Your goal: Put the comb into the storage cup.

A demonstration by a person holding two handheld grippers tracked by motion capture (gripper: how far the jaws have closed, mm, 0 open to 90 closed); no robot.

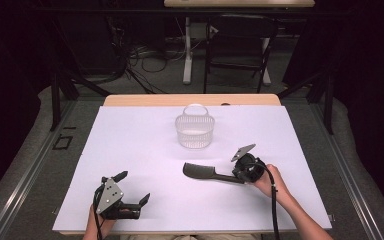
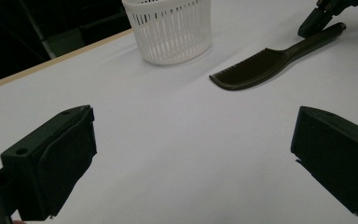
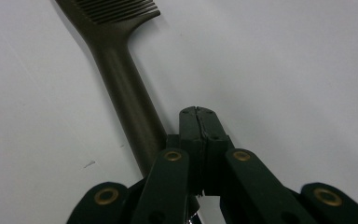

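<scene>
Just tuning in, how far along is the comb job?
Nothing looks done: the basket is empty. In hand: the right hand-held gripper sits shut beside the comb handle, not gripping it. Left: grasping it and perhaps basketing it. The left hand-held gripper waits open.

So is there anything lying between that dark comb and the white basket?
Nothing visible. Bare white table lies between the comb and the basket in the high view and the left gripper view. The right gripper, jaws shut, sits beside the comb's handle, on the side away from the basket.
</scene>
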